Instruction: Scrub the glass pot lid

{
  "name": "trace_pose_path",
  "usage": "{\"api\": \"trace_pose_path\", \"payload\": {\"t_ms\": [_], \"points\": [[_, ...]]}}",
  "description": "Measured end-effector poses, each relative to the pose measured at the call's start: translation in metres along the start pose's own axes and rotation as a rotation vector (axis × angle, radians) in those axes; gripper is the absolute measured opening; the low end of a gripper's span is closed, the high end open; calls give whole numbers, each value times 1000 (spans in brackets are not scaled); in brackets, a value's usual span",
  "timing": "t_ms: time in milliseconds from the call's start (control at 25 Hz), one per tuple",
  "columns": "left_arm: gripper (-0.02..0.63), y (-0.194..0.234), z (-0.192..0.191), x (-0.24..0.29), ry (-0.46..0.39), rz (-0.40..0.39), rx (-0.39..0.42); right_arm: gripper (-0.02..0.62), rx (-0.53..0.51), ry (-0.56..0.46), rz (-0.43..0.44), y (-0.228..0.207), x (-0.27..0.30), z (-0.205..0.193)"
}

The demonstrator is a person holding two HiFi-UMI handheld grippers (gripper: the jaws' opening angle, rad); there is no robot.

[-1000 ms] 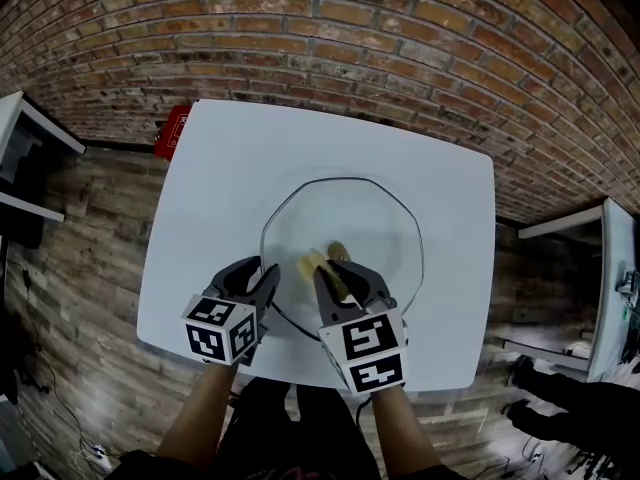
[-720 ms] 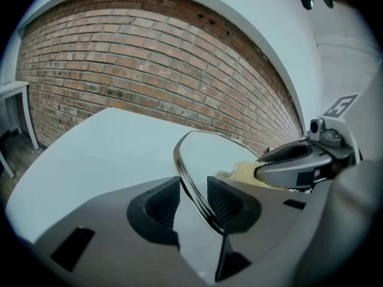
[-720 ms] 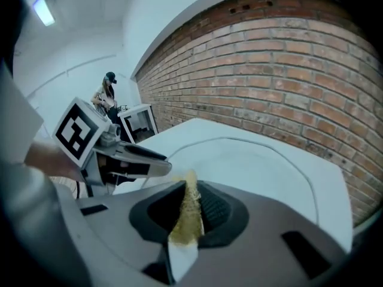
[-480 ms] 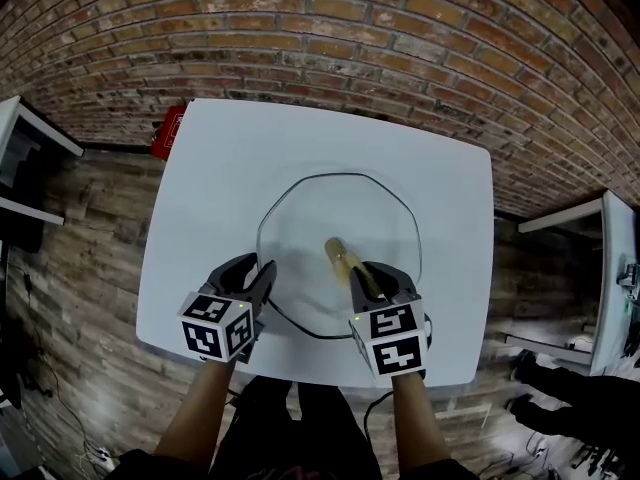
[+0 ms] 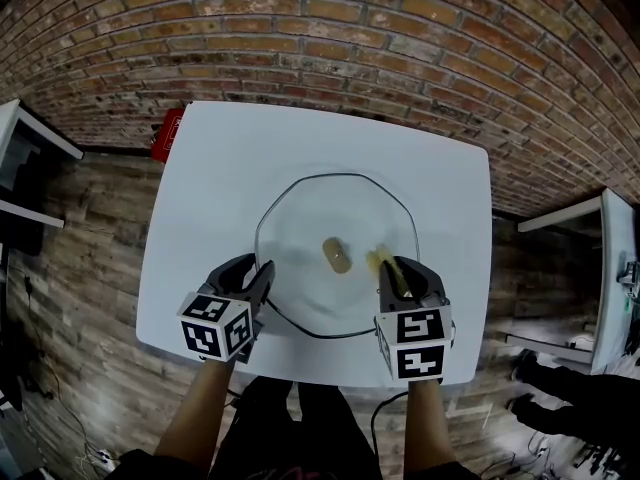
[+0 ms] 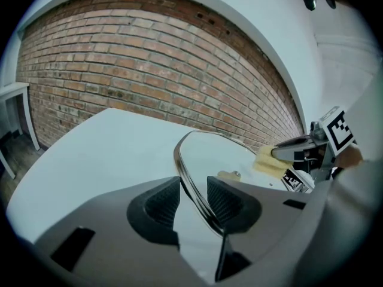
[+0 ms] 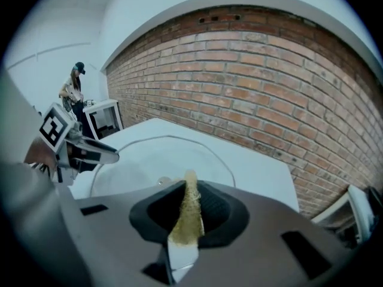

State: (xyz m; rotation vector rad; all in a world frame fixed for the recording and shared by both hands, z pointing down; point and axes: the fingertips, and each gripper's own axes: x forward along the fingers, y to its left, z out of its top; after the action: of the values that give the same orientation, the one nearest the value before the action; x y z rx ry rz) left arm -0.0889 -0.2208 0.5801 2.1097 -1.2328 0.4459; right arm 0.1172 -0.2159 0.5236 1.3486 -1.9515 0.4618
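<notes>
My left gripper [image 5: 257, 273] sits at the near-left edge of the glass pot lid [image 5: 320, 203], which lies flat in the middle of the white table [image 5: 220, 158]. Its jaws stand apart with the lid's metal rim [image 6: 184, 175] running between the pads, and I see no firm clamp on it. My right gripper [image 5: 400, 274] is closed on a yellow sponge [image 5: 378, 261], pinched thin between the pads so its end pokes out past the tips. That end rests on the right part of the glass, just beside the tan knob [image 5: 336, 255] and inside the right rim. From the sponge, the knob and most of the lid's face lie to the left, toward my left gripper. I judge the scrubbing is the right hand's job, and the next stroke would run leftward across the glass.
</notes>
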Motion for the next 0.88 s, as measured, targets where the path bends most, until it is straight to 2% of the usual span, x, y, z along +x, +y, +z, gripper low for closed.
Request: {"api": "trace_pose_path", "payload": {"t_ms": [80, 240, 360, 520, 880], "points": [[146, -1, 0, 0, 1, -1, 2, 60, 2, -40, 71, 23, -8, 12], [146, 0, -1, -2, -2, 4, -4, 60, -8, -76, 291, 101, -14, 23], [146, 1, -1, -2, -1, 2, -4, 60, -44, -35, 357, 136, -9, 13], [146, 2, 2, -1, 3, 1, 4, 60, -80, 36, 320, 128, 1, -9], [146, 2, 1, 1, 1, 8, 3, 60, -48, 116, 115, 43, 0, -36]]}}
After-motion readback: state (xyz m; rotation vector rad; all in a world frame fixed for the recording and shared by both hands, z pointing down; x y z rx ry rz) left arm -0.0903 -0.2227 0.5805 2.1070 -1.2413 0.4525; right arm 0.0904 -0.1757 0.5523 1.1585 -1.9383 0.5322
